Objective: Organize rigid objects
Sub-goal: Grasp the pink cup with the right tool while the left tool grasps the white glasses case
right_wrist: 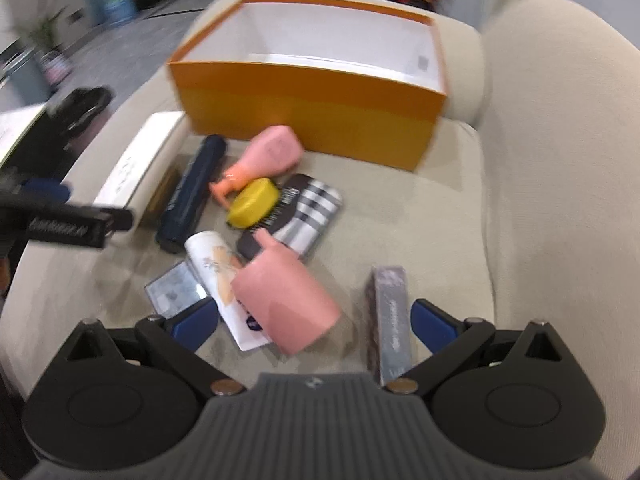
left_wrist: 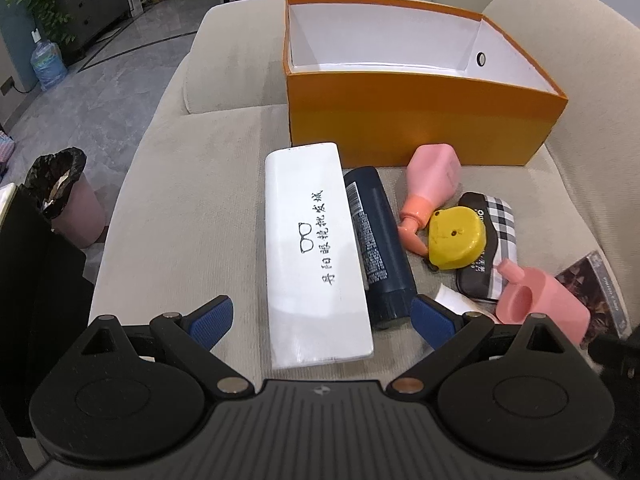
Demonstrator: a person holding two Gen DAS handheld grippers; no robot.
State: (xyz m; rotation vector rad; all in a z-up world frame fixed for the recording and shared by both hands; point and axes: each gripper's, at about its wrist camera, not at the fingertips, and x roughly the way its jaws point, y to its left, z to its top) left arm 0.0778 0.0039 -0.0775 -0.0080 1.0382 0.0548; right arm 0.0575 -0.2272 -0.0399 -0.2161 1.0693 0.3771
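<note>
Clutter on a beige sofa seat (left_wrist: 192, 200), both hand-held grippers gaping wide.
Empty orange cardboard box (left_wrist: 416, 120) far; two pink plastic bottles (left_wrist: 434, 180) (left_wrist: 544, 300), one white glasses case (left_wrist: 312, 248); left hand-held gripper (left_wrist: 322, 318), right hand-held gripper (right_wrist: 314, 320).

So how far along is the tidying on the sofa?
Nothing done: the orange cardboard box looks empty. Nothing in hand; left hand-held gripper and right hand-held gripper are open. The white rectangular glasses case, dark blue tube and the rest remain.

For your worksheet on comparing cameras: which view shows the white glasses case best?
The left wrist view: the white glasses case lies sharp and whole, its lettering readable. The right wrist view shows it blurred at the left, partly hidden behind the other gripper.
</note>
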